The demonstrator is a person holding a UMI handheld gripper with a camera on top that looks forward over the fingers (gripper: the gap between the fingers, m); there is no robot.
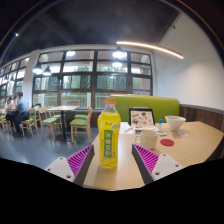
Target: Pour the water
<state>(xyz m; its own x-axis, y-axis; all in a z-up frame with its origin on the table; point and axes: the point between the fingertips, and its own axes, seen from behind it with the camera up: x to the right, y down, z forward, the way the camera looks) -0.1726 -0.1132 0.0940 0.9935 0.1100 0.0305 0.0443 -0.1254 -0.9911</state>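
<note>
Spread fingers [109,161] flank 1 bottle [109,132] on the counter [195,148]; cup [148,135] and bowl [176,123] stand beyond.

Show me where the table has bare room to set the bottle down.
Bare table lies between the open gripper's fingers, just short of the bottle, and right of the red coaster. Around the glass and bowl it is crowded.

Just ahead of the fingers, the bottle [109,132] looks like glossy clear plastic with a paper-ish label; the desk [118,172] is smooth, pale wood-look laminate.
</note>
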